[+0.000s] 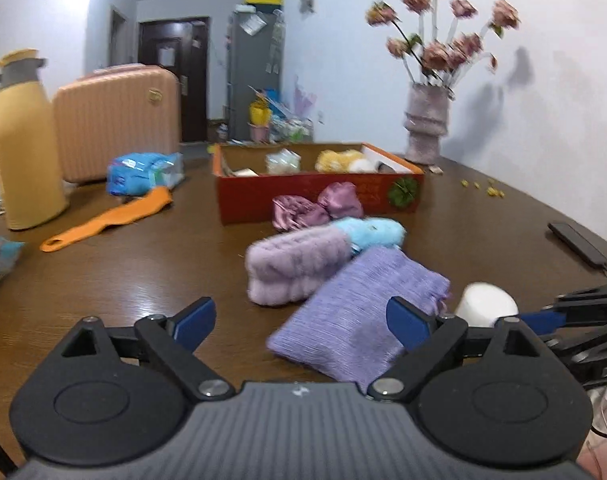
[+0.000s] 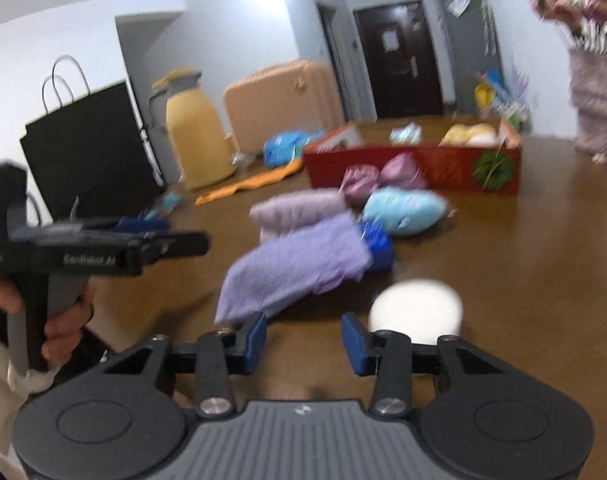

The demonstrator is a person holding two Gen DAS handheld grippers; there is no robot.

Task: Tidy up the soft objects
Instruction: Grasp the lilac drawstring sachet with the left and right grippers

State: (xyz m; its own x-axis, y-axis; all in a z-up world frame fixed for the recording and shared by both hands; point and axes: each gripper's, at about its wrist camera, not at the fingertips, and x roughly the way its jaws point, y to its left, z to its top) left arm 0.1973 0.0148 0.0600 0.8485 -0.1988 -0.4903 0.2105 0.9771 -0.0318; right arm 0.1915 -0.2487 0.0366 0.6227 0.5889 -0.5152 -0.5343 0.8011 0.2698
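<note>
purple knit cloth (image 1: 355, 316), lying on the table just ahead of the spread, empty left gripper (image 1: 299, 318), appears light, limp and non-slip; pinch a bunched near edge, right gripper (image 2: 303, 340) part-open, empty.

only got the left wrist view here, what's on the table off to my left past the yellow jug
Observer: A black paper bag with wire handles stands left of the yellow jug.
Operator: is there anything behind the purple cloth
Observer: A dark blue item sits at the far end of the purple cloth, touching it.
Operator: is the right gripper holding anything
Observer: No. The right gripper is partly open, nothing between its pads; the white round object lies just ahead to its right.
</note>
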